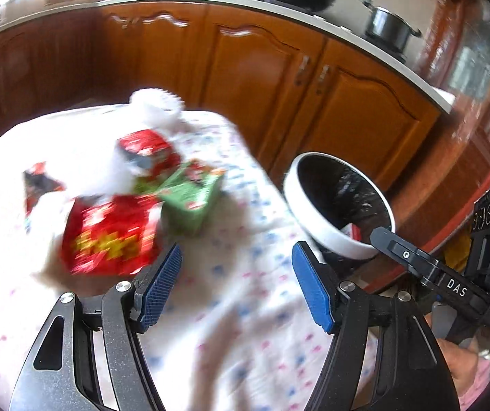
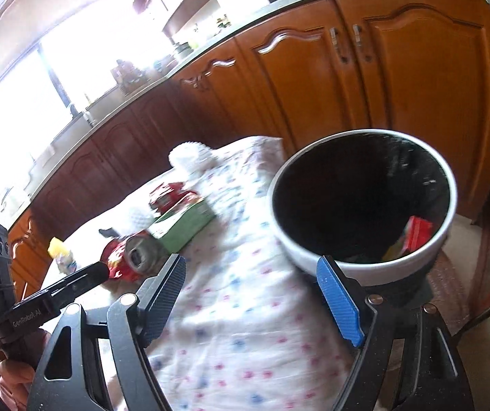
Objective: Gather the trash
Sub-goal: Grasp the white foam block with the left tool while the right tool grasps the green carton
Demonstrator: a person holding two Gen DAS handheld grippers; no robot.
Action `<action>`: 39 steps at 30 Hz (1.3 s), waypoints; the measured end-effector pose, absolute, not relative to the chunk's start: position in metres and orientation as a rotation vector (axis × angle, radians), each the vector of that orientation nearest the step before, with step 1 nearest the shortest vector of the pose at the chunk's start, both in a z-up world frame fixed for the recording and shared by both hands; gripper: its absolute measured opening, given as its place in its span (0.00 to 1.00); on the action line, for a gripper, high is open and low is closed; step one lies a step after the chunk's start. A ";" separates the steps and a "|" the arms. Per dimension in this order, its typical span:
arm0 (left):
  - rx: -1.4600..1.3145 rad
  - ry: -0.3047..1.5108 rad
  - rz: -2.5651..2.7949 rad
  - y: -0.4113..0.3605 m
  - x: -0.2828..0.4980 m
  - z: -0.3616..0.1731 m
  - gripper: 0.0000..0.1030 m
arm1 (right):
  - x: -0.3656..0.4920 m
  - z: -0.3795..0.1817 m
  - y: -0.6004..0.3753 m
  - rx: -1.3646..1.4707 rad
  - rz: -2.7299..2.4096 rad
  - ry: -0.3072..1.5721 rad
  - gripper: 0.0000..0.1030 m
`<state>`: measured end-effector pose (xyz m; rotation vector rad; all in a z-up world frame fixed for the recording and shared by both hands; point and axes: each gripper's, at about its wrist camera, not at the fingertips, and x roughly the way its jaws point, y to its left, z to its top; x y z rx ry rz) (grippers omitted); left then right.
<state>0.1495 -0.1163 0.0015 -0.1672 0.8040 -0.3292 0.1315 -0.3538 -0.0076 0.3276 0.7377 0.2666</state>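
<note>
Both hand-held grippers are hanging open, empty: left [image 1: 236, 267], right [image 2: 252, 282]. Left should be squaring on the red can [image 1: 110, 236], pinching mid-body, then dropping it in the bin [image 1: 317, 226].

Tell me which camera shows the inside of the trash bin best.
The right wrist view: it looks down into the trash bin, showing a red package at the bottom. The left wrist view catches the bin at an angle, with only a sliver of its contents.
</note>
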 end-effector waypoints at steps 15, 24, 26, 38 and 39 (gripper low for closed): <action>-0.241 0.785 -0.186 -0.027 0.116 -0.010 0.66 | 0.141 -0.016 -0.286 0.269 0.353 0.780 0.78; -0.232 0.814 -0.119 0.006 0.120 -0.024 0.66 | 0.170 -0.021 -0.266 0.296 0.377 0.821 0.78; -0.220 0.821 -0.109 0.009 0.124 -0.028 0.66 | 0.179 -0.022 -0.262 0.307 0.377 0.827 0.78; -0.186 0.863 -0.098 0.016 0.157 -0.044 0.66 | 0.251 -0.036 -0.224 0.348 0.341 0.934 0.78; -0.187 0.864 -0.101 0.016 0.160 -0.045 0.66 | 0.256 -0.040 -0.222 0.346 0.331 0.949 0.78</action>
